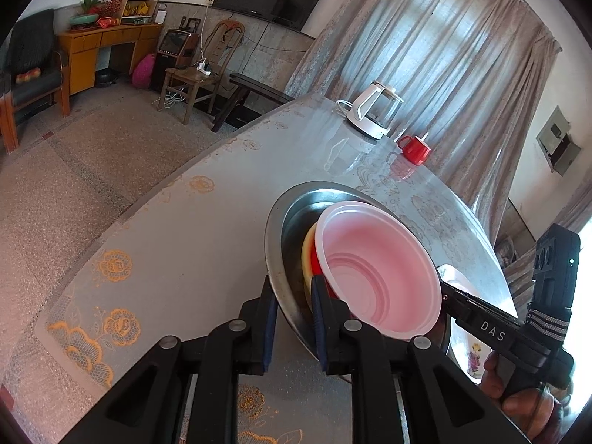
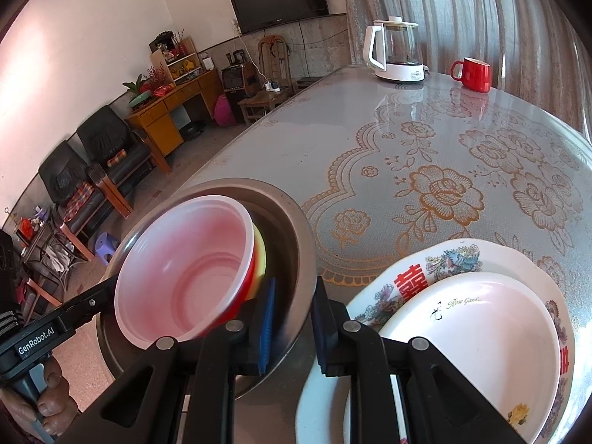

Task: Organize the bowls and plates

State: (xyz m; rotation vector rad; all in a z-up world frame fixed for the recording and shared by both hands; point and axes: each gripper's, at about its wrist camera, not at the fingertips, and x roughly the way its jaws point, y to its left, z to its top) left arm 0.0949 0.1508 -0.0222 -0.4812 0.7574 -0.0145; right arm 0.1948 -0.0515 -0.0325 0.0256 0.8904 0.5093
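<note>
A steel basin [image 1: 277, 222] [image 2: 296, 229] holds a stack of bowls: a translucent pink one [image 1: 377, 266] [image 2: 185, 270] on top, a red one [image 2: 248, 277] and a yellow one [image 2: 262, 255] under it. My left gripper [image 1: 292, 314] straddles the basin's near rim, one finger outside and one inside. My right gripper [image 2: 290, 325] straddles the opposite rim the same way. Both sets of jaws stand narrowly apart around the rim; whether they grip it is unclear. A floral plate [image 2: 462, 255] with a white plate [image 2: 481, 333] on it lies to the right.
A white electric kettle [image 1: 373, 114] [image 2: 396, 51] and a red mug [image 1: 416, 148] [image 2: 473, 74] stand at the far end of the table [image 2: 407, 140]. The table's left edge drops to the floor. Chairs and a cabinet stand beyond.
</note>
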